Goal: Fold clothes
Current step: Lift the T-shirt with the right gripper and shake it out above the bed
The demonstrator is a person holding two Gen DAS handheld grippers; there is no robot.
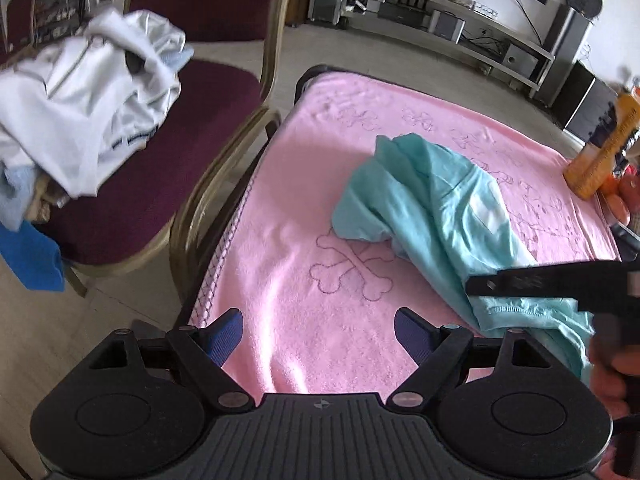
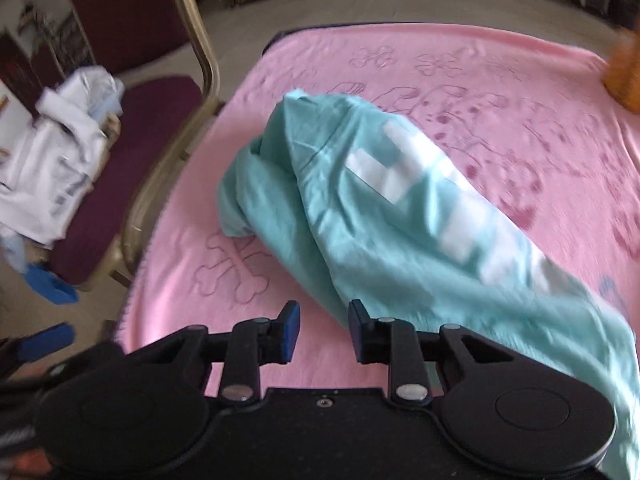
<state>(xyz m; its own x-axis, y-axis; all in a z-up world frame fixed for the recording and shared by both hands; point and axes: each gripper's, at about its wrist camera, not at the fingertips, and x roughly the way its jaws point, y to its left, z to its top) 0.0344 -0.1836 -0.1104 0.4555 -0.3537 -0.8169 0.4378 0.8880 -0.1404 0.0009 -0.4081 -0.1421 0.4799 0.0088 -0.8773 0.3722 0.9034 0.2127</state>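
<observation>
Pink blanket (image 2: 520,80) carries our teal shirt (image 2: 360,216), bunched, long axis running diagonally away. Our right gripper (image 2: 324,328), narrowly parted and empty, sits nearest its near end; left gripper (image 1: 319,334) gapes wide, empty.

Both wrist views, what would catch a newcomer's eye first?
A crumpled teal shirt with white lettering lies in a heap on the pink blanket covering the table. Beside the table, a maroon chair holds a pile of white clothes.
</observation>
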